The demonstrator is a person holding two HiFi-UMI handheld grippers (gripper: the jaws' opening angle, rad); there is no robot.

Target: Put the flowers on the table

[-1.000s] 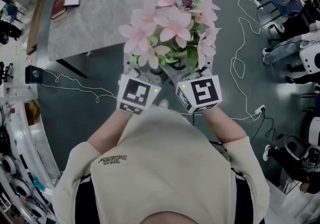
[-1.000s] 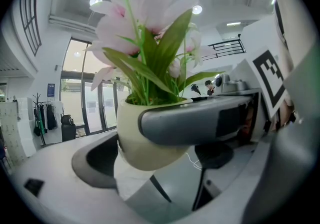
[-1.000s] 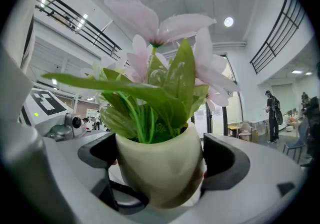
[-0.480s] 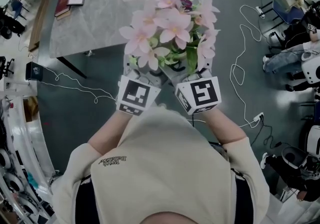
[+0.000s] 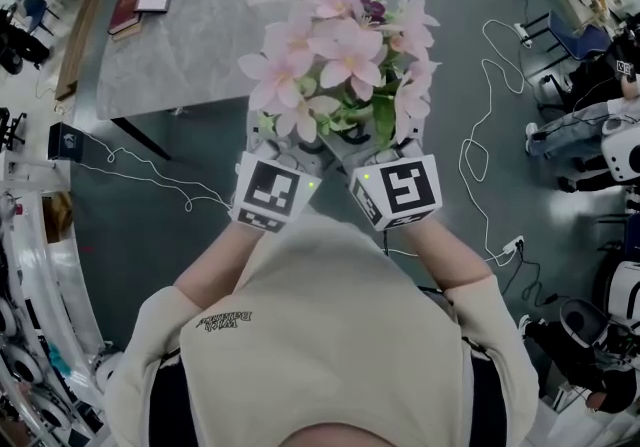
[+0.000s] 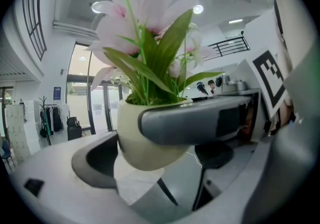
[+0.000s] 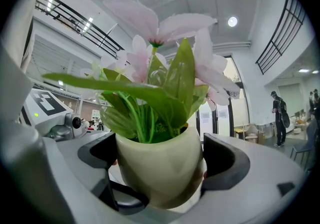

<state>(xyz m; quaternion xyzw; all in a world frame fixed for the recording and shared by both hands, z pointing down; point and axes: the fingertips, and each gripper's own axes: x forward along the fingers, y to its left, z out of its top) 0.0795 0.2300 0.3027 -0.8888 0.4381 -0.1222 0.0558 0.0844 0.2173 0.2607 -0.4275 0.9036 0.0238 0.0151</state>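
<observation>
- The flowers (image 5: 340,55), pink with green leaves, stand upright in a pale rounded pot (image 7: 160,178)
- The pot is in the air in front of the person's chest, carried by both grippers together, and it does not stand on anything
- The left gripper (image 6: 150,143) has its jaws closed on the pot: one jaw lies across the pot's front, just under the rim, and the other jaw is behind the pot's lower left side
- The right gripper (image 7: 161,160) has its jaws pressed on the pot's left and right sides, and the pot fills the gap between them
- In the head view the two marker cubes are side by side, just below the leaves
- The grey table (image 5: 190,45) is beyond the flowers, and the blossoms cover its near right corner
- A red book (image 5: 124,12) lies on the table's far left end
- White cables (image 5: 140,170) run over the dark floor beside the table
</observation>
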